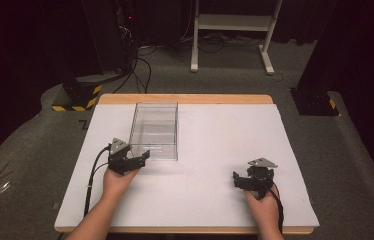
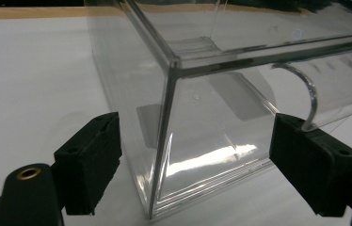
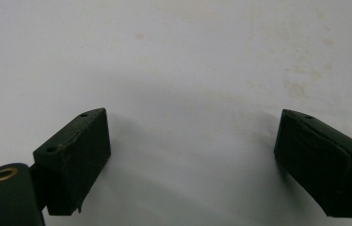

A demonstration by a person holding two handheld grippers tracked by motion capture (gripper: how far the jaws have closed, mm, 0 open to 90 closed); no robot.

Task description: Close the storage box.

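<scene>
Left claw (image 1: 140,159) sits wide open around the near corner of our clear plastic box (image 1: 155,130), pads not touching it yet. Right claw (image 1: 240,181) gapes wide over bare white counter (image 1: 215,150), well apart.

right gripper (image 3: 190,165) spread wide over bare white table (image 3: 188,56).
</scene>
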